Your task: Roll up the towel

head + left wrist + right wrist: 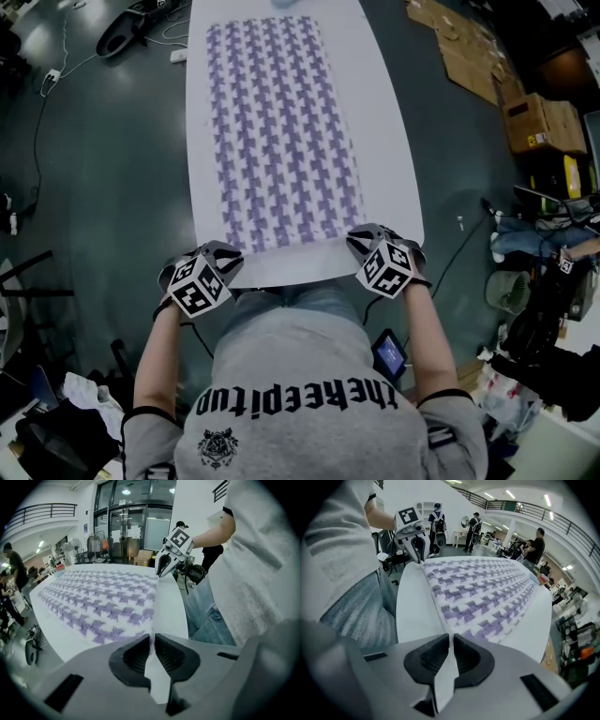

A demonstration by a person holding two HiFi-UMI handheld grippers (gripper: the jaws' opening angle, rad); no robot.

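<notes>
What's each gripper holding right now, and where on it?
Both hold the towel: left gripper pinches its near-left corner, right gripper its near-right corner.

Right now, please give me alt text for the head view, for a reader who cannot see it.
Seen from above, a person at the near end of a white table holds the two near corners of a flat purple-and-white towel, one in the left gripper and one in the right gripper. The towel lies lengthwise, not yet rolled.

Far end of table (199, 94) beyond head view's top edge.
</notes>
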